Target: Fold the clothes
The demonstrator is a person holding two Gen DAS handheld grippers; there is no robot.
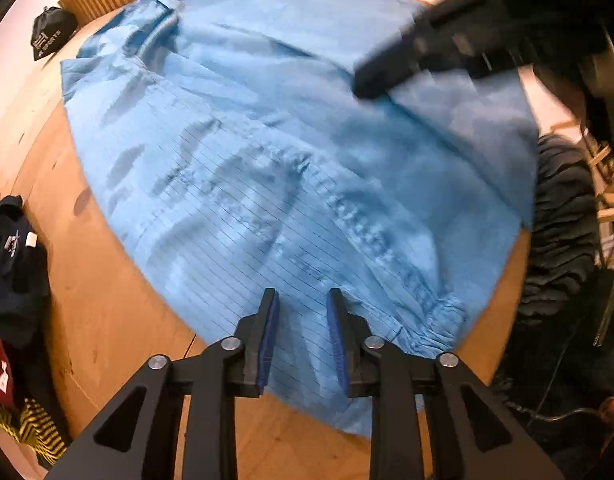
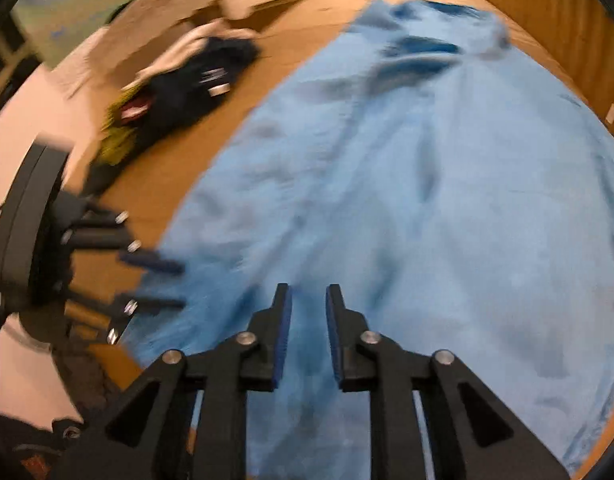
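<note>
Shirt (image 1: 291,160) beneath both parted, empty tongs (image 1: 303,300).

Light blue shirt (image 1: 291,152) with thin dark pinstripes on a tan wooden table (image 1: 95,300); black grippers carry blue pads (image 1: 267,344); the clothes pile (image 1: 15,280) is navy, dark red and yellow-black striped

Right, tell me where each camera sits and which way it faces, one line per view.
Left wrist: on the left gripper, above the near hem, facing across the blue shirt toward its collar; own fingers open; right gripper blurred at upper right.
Right wrist: on the right gripper, over the shirt, facing its collar; own fingers open; left gripper at left.
Shared: shirt, table, dark clothes pile.
</note>
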